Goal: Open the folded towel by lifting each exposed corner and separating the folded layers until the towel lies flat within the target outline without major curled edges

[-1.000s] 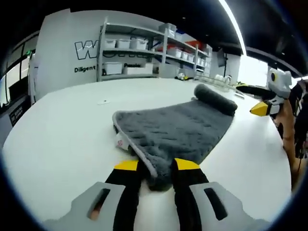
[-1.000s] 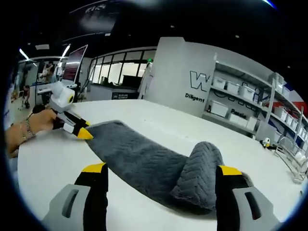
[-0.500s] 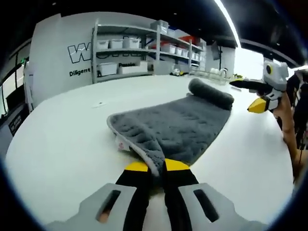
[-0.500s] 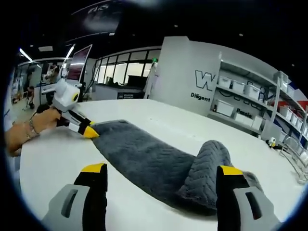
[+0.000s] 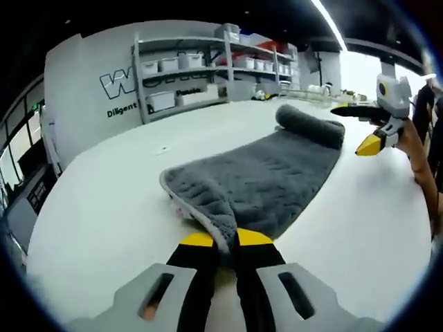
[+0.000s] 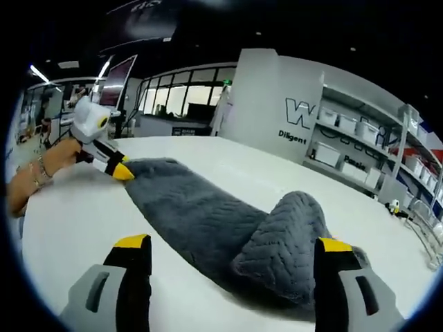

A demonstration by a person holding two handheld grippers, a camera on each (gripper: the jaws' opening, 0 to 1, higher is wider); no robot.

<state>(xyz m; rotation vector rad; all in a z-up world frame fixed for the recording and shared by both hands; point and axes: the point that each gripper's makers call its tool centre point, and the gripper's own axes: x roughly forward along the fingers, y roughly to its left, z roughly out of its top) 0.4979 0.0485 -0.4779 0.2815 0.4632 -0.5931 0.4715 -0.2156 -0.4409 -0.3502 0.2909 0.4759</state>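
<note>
A grey quilted towel (image 5: 256, 180) lies stretched out on the white table (image 5: 90, 214), its far end curled into a roll (image 5: 311, 126). My left gripper (image 5: 221, 241) is shut on the towel's near corner, with a white-edged hem and a small tag beside it. The right gripper (image 5: 351, 127) hovers open just past the roll. In the right gripper view, my right gripper (image 6: 232, 243) stands open with the rolled end (image 6: 284, 238) lying between its jaws, not pinched. At the towel's (image 6: 194, 214) far corner, the left gripper (image 6: 119, 171) is held by a hand (image 6: 38, 176).
Metal shelves with white bins (image 5: 201, 66) stand behind the table, next to a white wall with dark lettering (image 6: 304, 114). Windows (image 6: 173, 104) line the back of the room. Bare tabletop (image 6: 76, 221) stretches on both sides of the towel.
My left jaws, open around the corner a second ago, have shut on it and stay shut. The right gripper remains open around the roll; both views shifted slightly.
</note>
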